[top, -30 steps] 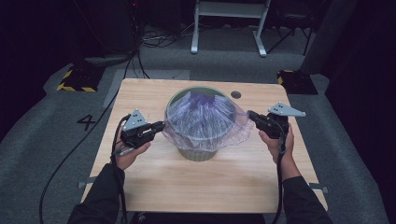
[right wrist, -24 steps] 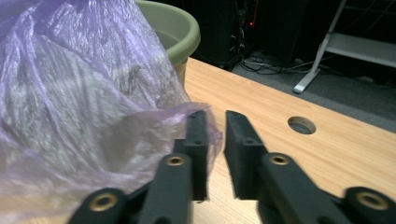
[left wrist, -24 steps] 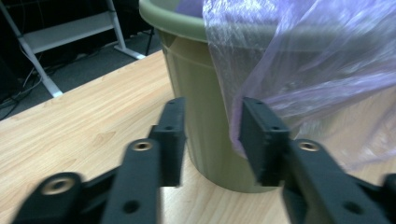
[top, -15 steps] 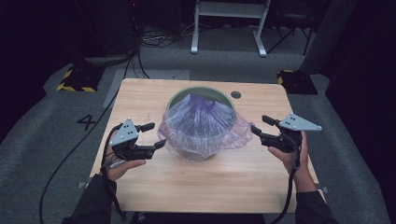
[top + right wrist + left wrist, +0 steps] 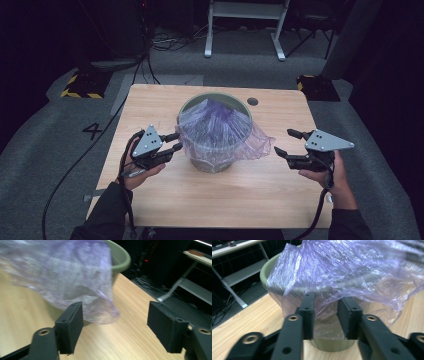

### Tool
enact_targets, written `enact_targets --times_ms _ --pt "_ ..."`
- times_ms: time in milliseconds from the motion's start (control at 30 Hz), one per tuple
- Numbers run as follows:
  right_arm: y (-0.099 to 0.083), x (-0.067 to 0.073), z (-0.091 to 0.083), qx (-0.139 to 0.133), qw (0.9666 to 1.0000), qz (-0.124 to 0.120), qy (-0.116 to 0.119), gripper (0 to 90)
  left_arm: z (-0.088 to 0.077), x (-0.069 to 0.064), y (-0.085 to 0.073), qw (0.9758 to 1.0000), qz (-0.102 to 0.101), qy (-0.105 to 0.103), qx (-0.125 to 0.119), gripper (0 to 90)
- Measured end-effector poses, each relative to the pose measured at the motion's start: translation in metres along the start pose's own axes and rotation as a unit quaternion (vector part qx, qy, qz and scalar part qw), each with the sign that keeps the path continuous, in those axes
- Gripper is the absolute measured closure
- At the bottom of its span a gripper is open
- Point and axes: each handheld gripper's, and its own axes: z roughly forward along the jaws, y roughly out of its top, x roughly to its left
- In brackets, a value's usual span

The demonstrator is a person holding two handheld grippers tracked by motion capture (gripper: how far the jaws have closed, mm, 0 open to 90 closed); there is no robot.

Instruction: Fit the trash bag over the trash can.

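On the wooden bench (image 5: 165, 200), toward its middle and a little to the far side, stands a green bucket (image 5: 212, 162) with a thin purple plastic bag (image 5: 220, 132) set into it. The bag's crinkled film is pulled over the near part of the rim and hangs down the outside wall, while the far arc of the rim shows bare green. At the right, a loose corner of the film sticks out past the bucket's side.

Just left of the bucket, the left hand-held gripper (image 5: 176, 141) points right at the bag. Its jaws have just been closing and now stand a narrow gap apart; in the left gripper view (image 5: 327, 315) the hanging film lies right at the jaw tips and behind the gap, but the pads do not press on it, so nothing is gripped.

To the right of the bucket, the right hand-held gripper (image 5: 288, 142) is clear of the bag, its jaw tips a short way from the loose corner of film. Its jaws have just been opening and stand wide apart with nothing between them; in the right gripper view (image 5: 113, 322) that corner of film (image 5: 105, 315) hangs beside and beyond the left-hand pad without touching it, and bare bench wood shows through the gap.

Each gripper is held from the near side in one of the person's hands, with dark sleeves coming in from the near edge.
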Motion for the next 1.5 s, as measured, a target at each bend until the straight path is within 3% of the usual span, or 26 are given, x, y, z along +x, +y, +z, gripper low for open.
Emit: enact_targets --times_ms 200,267,333,367,433,467,533,600,633,667,700,767,867,933,1000,1167,1233,1300,1400,1500 --pt "0.004 0.015 -0.002 -0.013 0.9994 -0.026 0.018 22.0 0.000 0.003 0.000 1.0000 -0.002 0.003 -0.002 76.0" --pt "0.007 0.028 0.001 -0.017 0.9987 -0.043 0.020 20.1 -0.001 0.002 0.000 1.0000 0.003 0.002 -0.004 78.3" --pt "0.009 0.032 0.002 -0.020 0.9982 -0.052 0.021 20.1 -0.002 0.002 0.000 1.0000 0.004 0.003 -0.005 79.4" --pt "0.012 0.041 0.004 -0.026 0.9969 -0.072 0.019 20.3 -0.002 0.003 0.000 1.0000 0.006 0.003 -0.007 81.4" --pt "0.016 0.048 0.009 -0.029 0.9952 -0.090 0.024 22.0 -0.003 0.004 0.000 0.9999 0.009 -0.002 -0.008 84.8" --pt "0.016 0.048 0.009 -0.029 0.9952 -0.090 0.024 22.0 -0.003 0.004 0.000 0.9999 0.009 -0.002 -0.008 86.4" --pt "0.020 0.056 0.018 -0.023 0.9929 -0.117 0.002 31.0 -0.004 0.006 -0.001 0.9999 0.007 -0.008 -0.012 87.8" --pt "0.022 0.058 0.023 -0.026 0.9923 -0.121 0.003 45.0 -0.004 0.007 -0.002 0.9998 0.006 -0.009 -0.013 88.5" --pt "0.022 0.058 0.023 -0.026 0.9923 -0.121 0.003 45.0 -0.004 0.007 -0.002 0.9998 0.006 -0.009 -0.013 88.9" --pt "0.023 0.058 0.025 -0.024 0.9921 -0.123 0.006 51.5 -0.005 0.007 -0.002 0.9998 0.007 -0.011 -0.014 88.9" --pt "0.023 0.057 0.028 -0.024 0.9916 -0.126 0.015 64.5 -0.006 0.008 -0.002 0.9998 0.010 -0.011 -0.014 89.6" --pt "0.025 0.055 0.028 -0.035 0.9919 -0.121 0.019 75.9 -0.008 0.008 -0.001 0.9998 0.012 -0.011 -0.014 89.7" --pt "0.027 0.052 0.027 -0.045 0.9924 -0.111 0.028 80.5 -0.009 0.008 -0.001 0.9997 0.016 -0.010 -0.014 89.8" --pt "0.030 0.047 0.024 -0.066 0.9931 -0.089 0.038 85.8 -0.012 0.010 0.000 0.9997 0.014 -0.009 -0.016 89.7" --pt "0.032 0.043 0.022 -0.076 0.9938 -0.068 0.043 87.6 -0.015 0.012 0.002 0.9996 0.006 -0.013 -0.023 82.2" --pt "0.039 0.036 0.022 -0.086 0.9952 -0.042 0.019 90.0 -0.019 0.008 0.011 0.9990 0.009 -0.022 -0.037 53.0" --pt "0.042 0.035 0.025 -0.086 0.9957 -0.035 0.011 90.0 -0.018 0.005 0.015 0.9991 0.003 -0.026 -0.032 36.0" --pt "0.046 0.033 0.027 -0.085 0.9960 -0.028 0.005 90.0 -0.018 0.002 0.019 0.9987 0.004 -0.030 -0.041 26.4" --pt "0.052 0.031 0.033 -0.081 0.9965 -0.019 -0.002 90.0 -0.016 -0.001 0.025 0.9983 0.010 -0.042 -0.040 19.2" --pt "0.058 0.029 0.038 -0.072 0.9973 -0.013 -0.004 90.0 -0.011 -0.004 0.028 0.9989 0.032 -0.025 -0.023 20.7"
